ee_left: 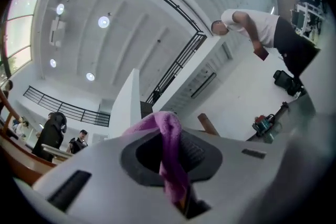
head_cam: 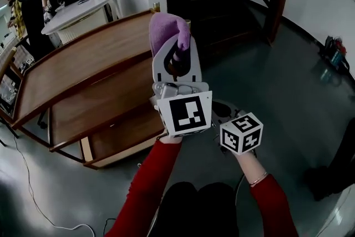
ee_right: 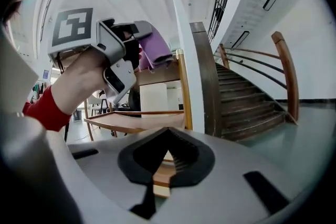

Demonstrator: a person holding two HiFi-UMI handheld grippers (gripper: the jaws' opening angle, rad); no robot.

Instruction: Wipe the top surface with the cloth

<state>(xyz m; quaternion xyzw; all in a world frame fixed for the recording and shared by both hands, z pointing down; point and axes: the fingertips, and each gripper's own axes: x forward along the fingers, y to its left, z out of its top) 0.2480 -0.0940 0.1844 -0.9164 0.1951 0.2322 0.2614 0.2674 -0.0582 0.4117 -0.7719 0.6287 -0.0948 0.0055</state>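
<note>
Head view placed the task at its opening stage, as far as could be judged. The purple cloth was already picked up, but it hung in the air off the right end of the wooden shelf unit and was not touching the wood. The unit's top surface showed no sign either way of having been wiped. Lowering the cloth onto that surface and sweeping along it looked to be what was left.

The left gripper was raised above the unit's right end. Its jaws were clenched on the cloth, which was pinched between the pads with a fold bulging over the tips. The right gripper was held lower, beside that same end. Its jaws were drawn together with nothing between them, and they touched nothing.
</note>
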